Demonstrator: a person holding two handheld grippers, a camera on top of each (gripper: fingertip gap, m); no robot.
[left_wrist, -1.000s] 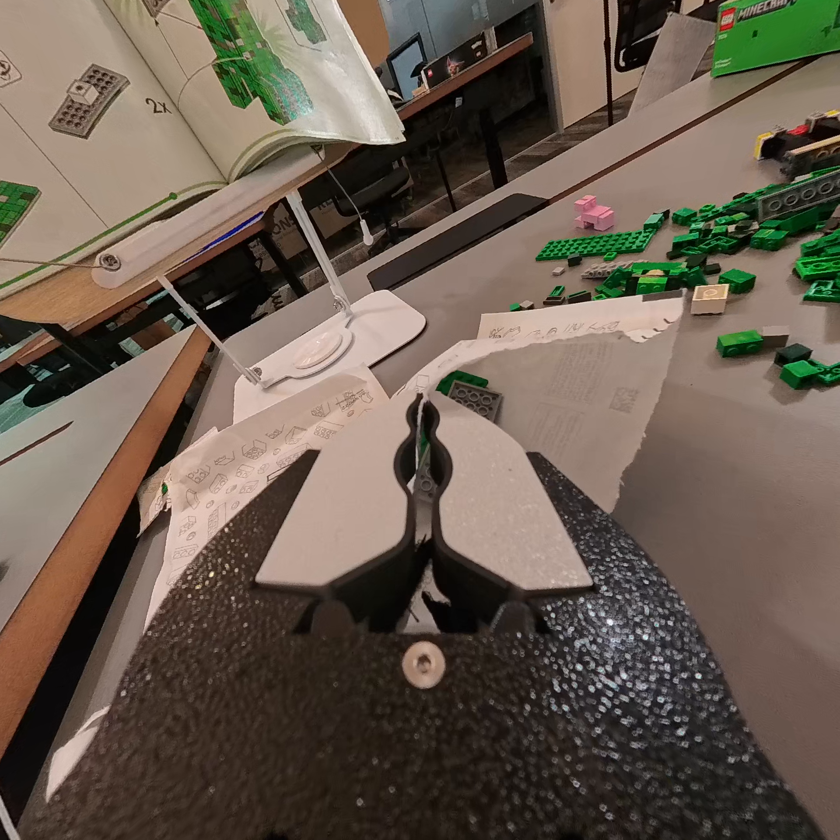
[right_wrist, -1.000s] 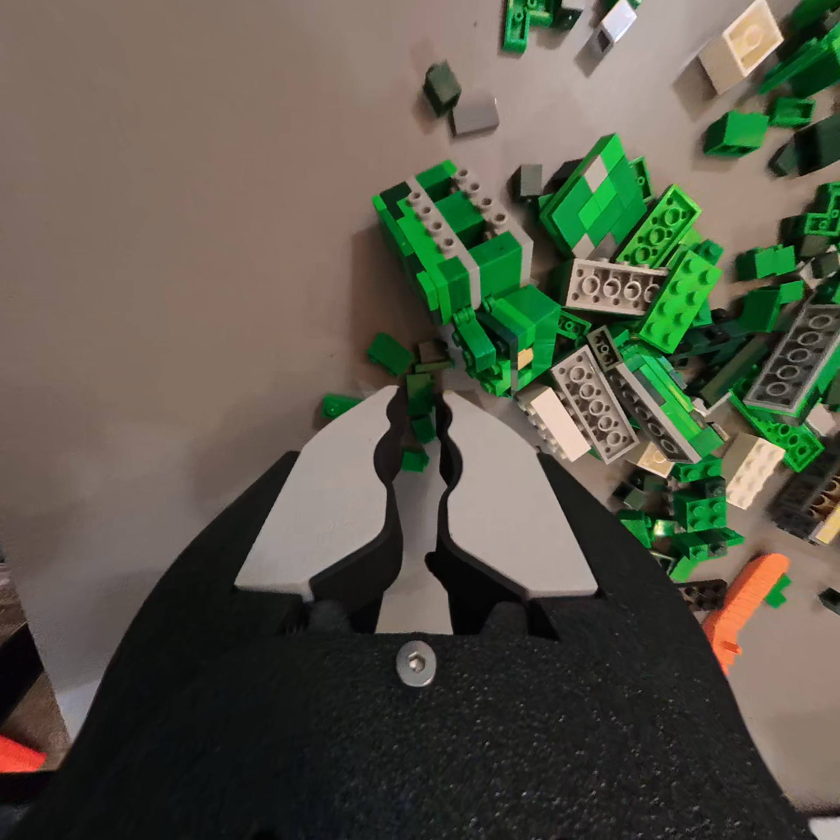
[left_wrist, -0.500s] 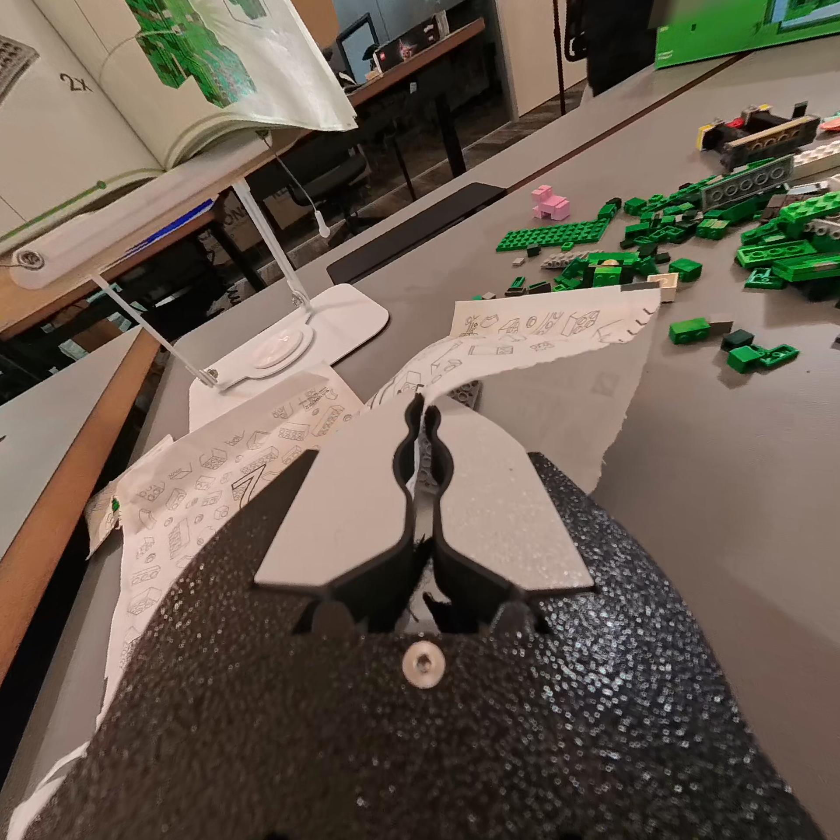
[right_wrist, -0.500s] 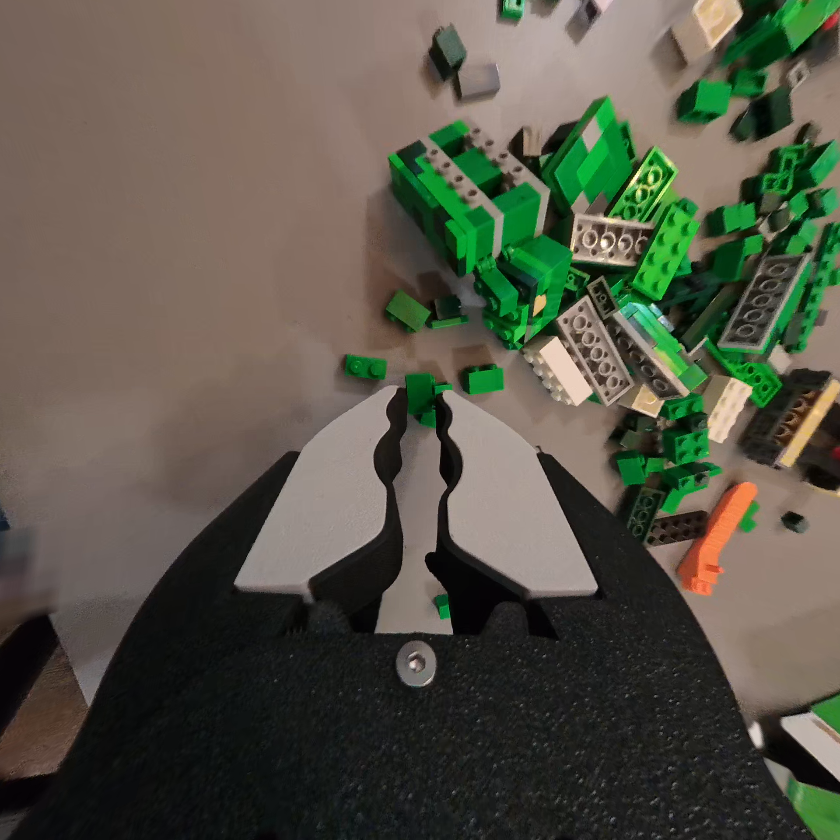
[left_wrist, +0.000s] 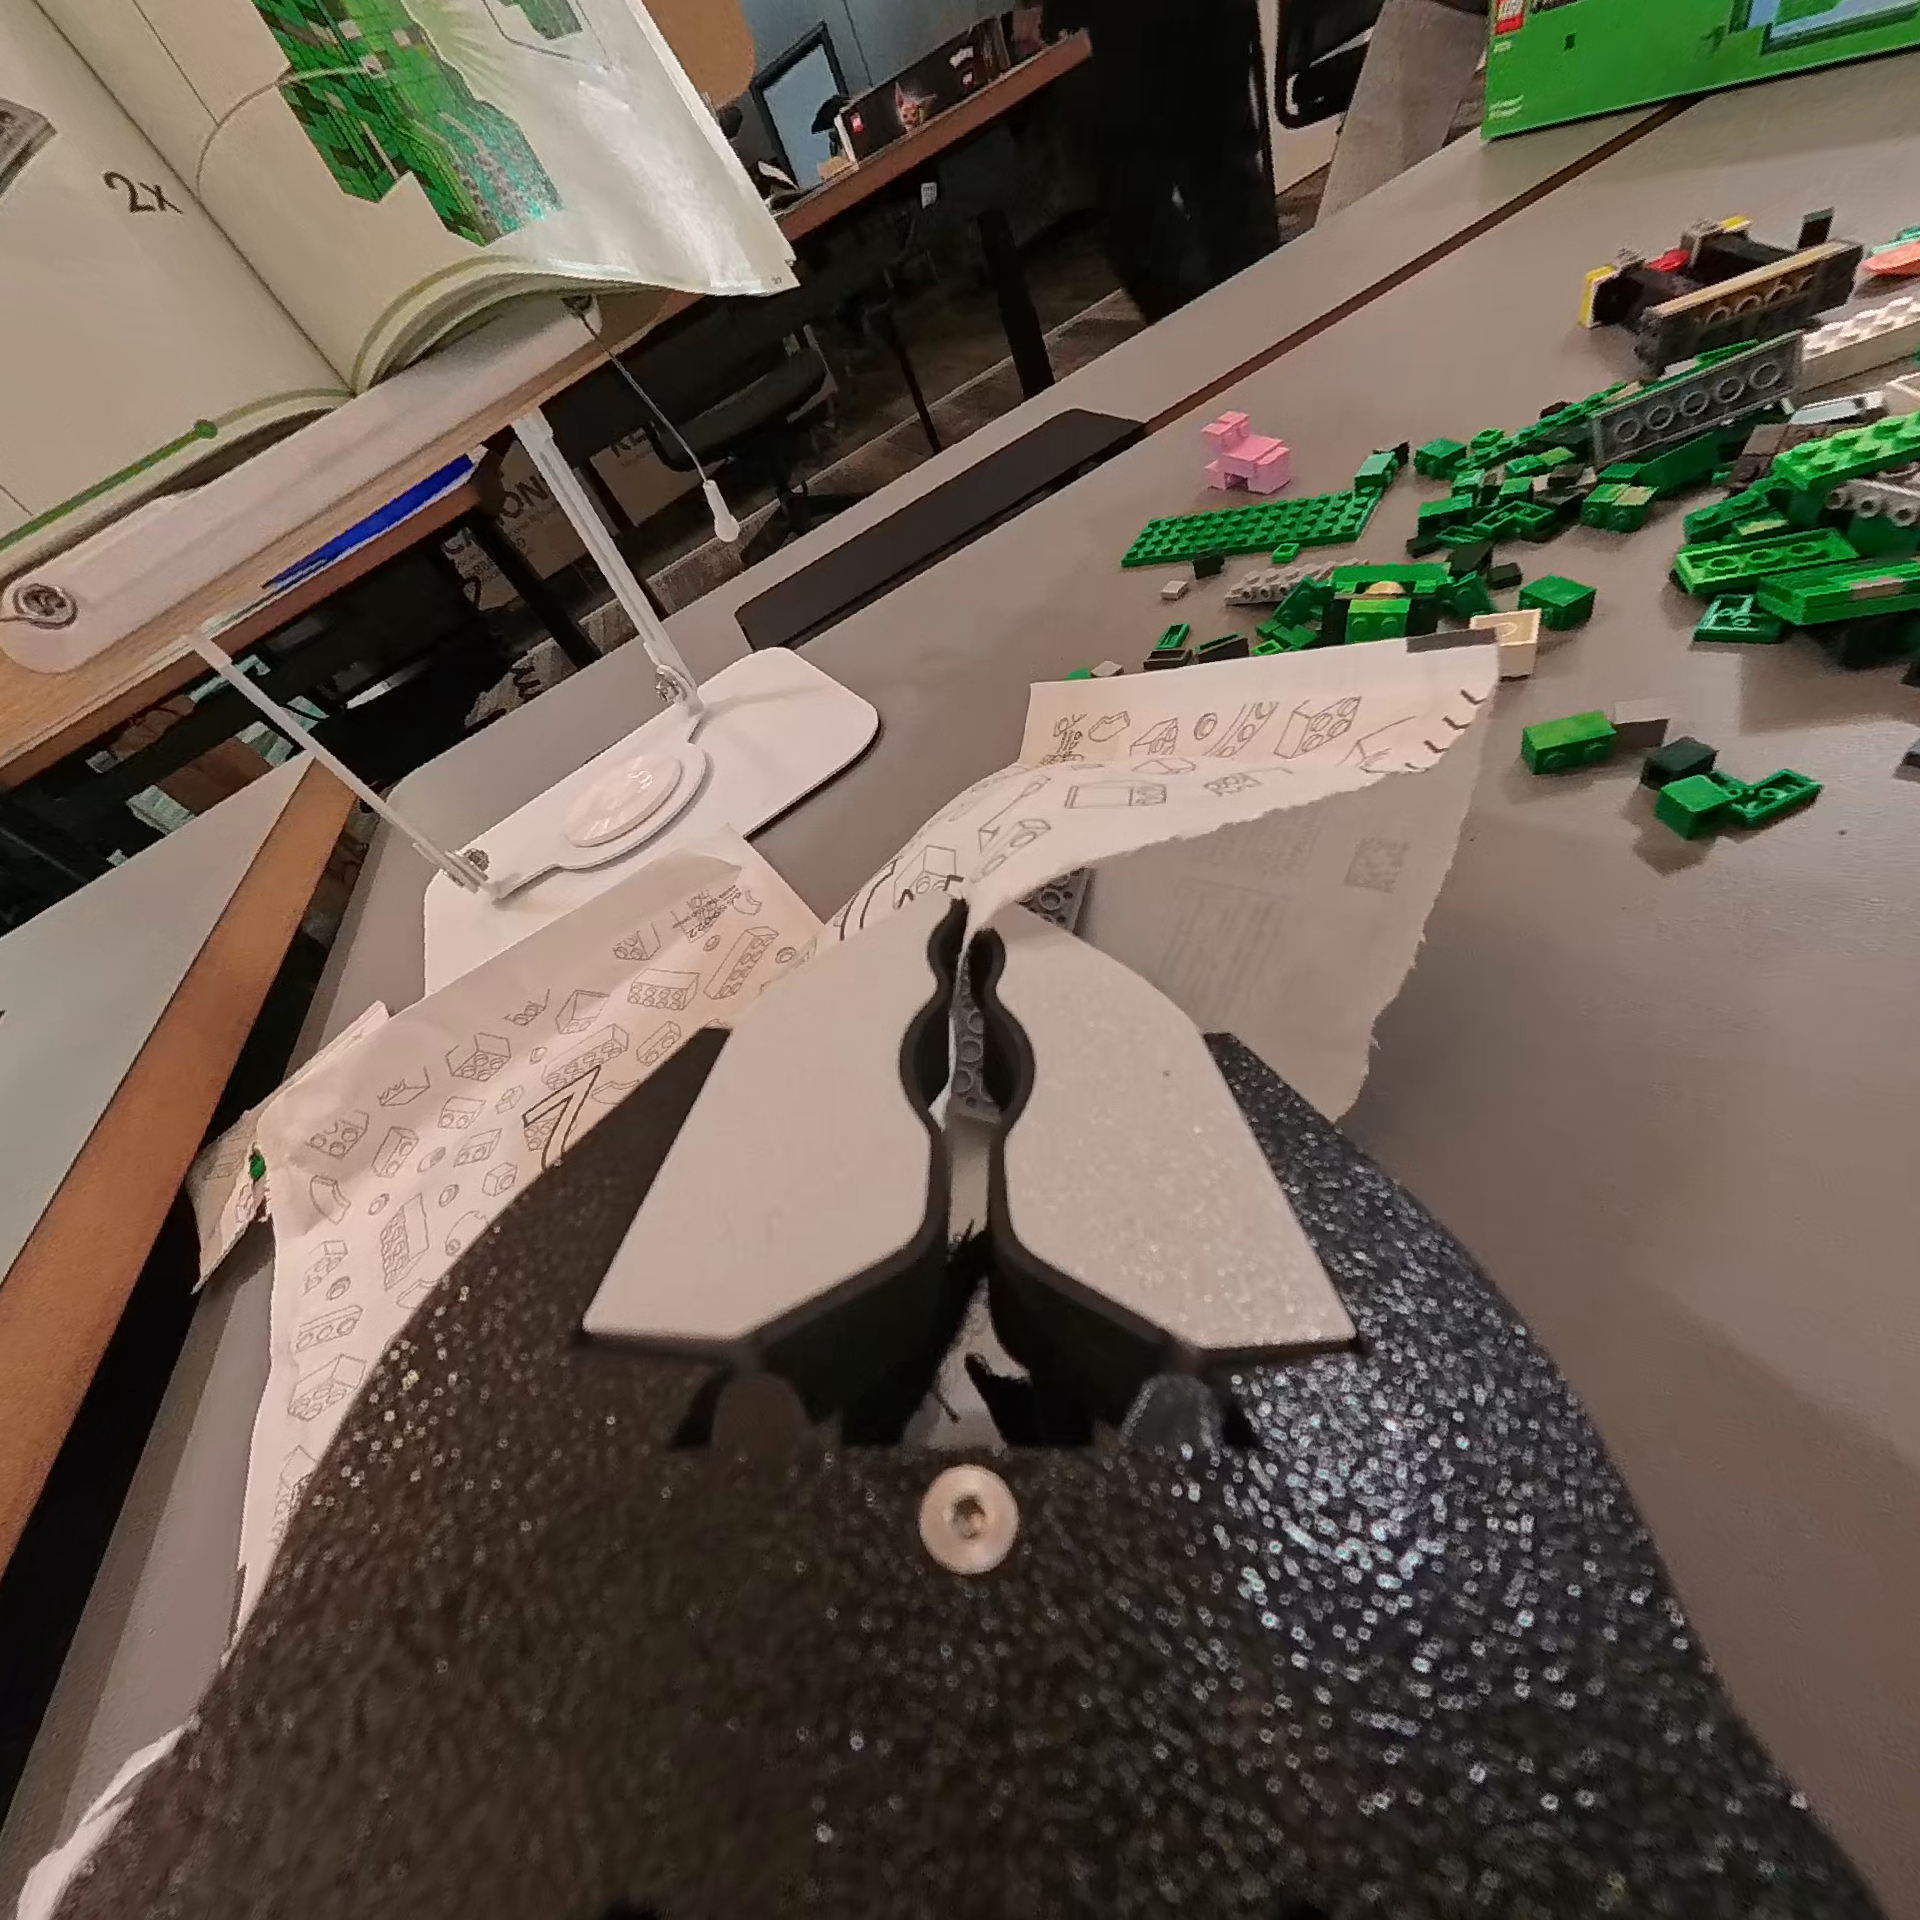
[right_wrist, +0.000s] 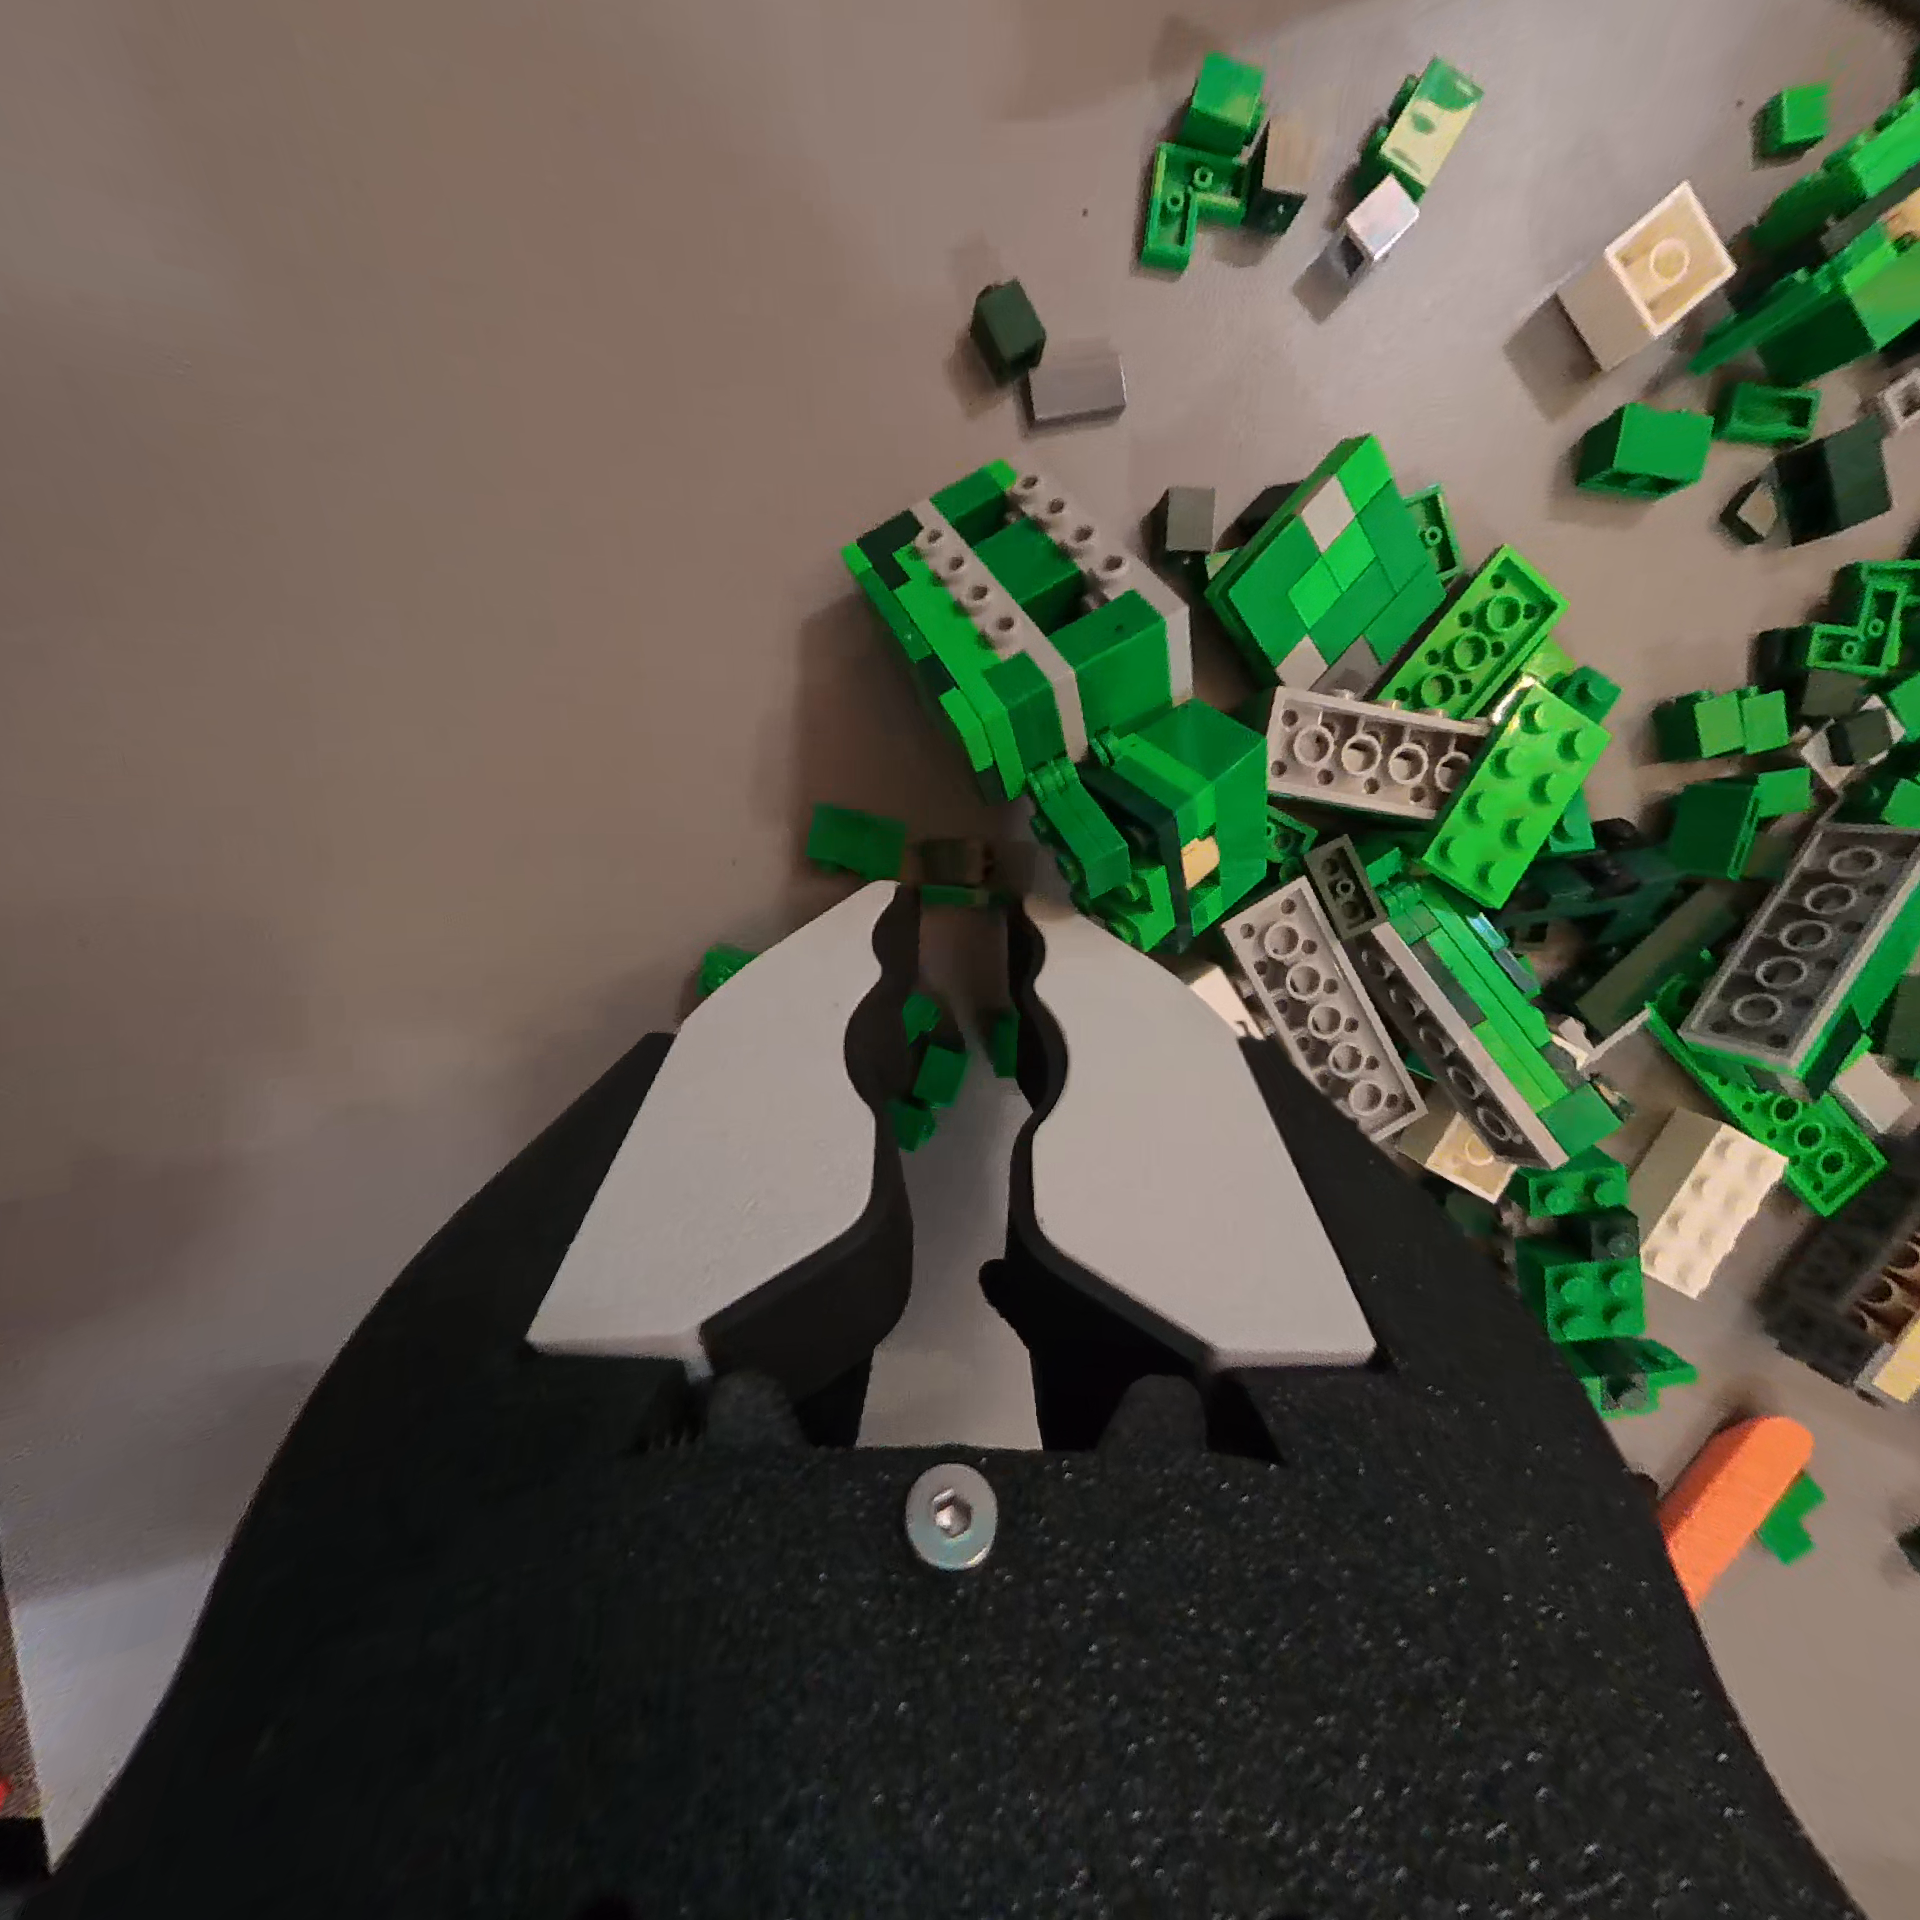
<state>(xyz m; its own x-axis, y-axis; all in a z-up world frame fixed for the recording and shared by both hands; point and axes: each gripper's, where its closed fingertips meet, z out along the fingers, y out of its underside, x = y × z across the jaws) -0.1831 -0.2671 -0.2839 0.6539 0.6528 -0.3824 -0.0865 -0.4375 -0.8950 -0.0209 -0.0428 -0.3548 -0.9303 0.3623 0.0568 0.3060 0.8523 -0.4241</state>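
Note:
In the left wrist view my left gripper is shut on the torn edge of a white paper bag printed with brick outlines, holding it a little off the grey table. A grey studded plate shows under the paper between the fingers. In the right wrist view my right gripper is slightly open and empty, low over a few small green pieces on the table. Just beyond its tips lies a partly built green and grey model at the left edge of a pile of loose bricks.
An open instruction booklet rests on a white stand at the back left. A second printed paper bag lies by the table edge. A pink figure, a green plate, a green box and an orange tool are around. My hands' fingertips stand some 30 cm from each other. The pink figure is about 30 cm from both grippers' fingertips.
The left gripper stays shut on the paper and has shifted, so the bricks sit farther right. The right gripper rose away from the pile, then came back down close to the small green pieces.

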